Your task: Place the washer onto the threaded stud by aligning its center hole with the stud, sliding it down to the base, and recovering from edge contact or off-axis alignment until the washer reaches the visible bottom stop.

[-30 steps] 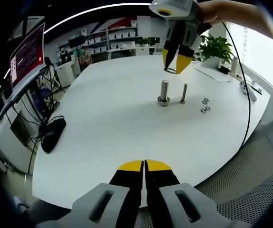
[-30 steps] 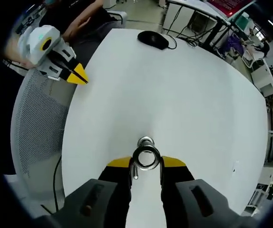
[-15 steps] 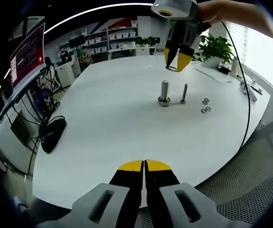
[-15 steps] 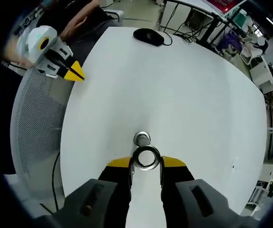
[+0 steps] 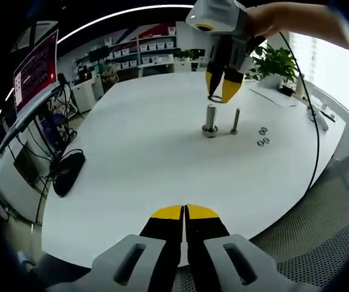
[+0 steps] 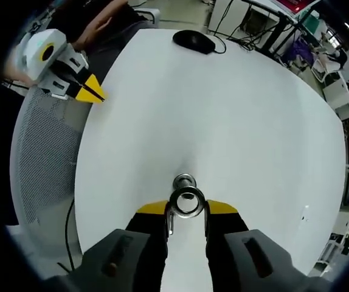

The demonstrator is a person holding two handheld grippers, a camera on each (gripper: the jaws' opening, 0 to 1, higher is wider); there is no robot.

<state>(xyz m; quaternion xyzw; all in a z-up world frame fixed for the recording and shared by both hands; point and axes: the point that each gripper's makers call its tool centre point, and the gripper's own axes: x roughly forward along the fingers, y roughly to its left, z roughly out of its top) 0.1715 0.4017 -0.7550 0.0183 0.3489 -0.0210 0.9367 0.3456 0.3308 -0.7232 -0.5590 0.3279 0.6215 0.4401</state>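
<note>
A steel washer (image 6: 186,202) sits flat between the yellow-tipped jaws of my right gripper (image 6: 186,208), which is shut on it. Seen from above, the top of the threaded stud (image 6: 185,181) shows just beyond the washer's far edge. In the left gripper view the right gripper (image 5: 217,93) hangs over the table, its tips just above the upright stud (image 5: 210,119); the washer is a thin dark ring at those tips. My left gripper (image 5: 184,212) is shut and empty near the table's front edge, also seen as the left gripper (image 6: 89,92).
A slimmer bolt (image 5: 234,120) stands right of the stud, with several loose washers (image 5: 262,136) beyond it. A black mouse (image 5: 67,170) lies at the left of the white table (image 5: 138,146). A mesh chair (image 6: 44,164) stands at the table's edge.
The right gripper with the washer has come down and slightly left, closer over the stud's top. The left gripper has stayed put.
</note>
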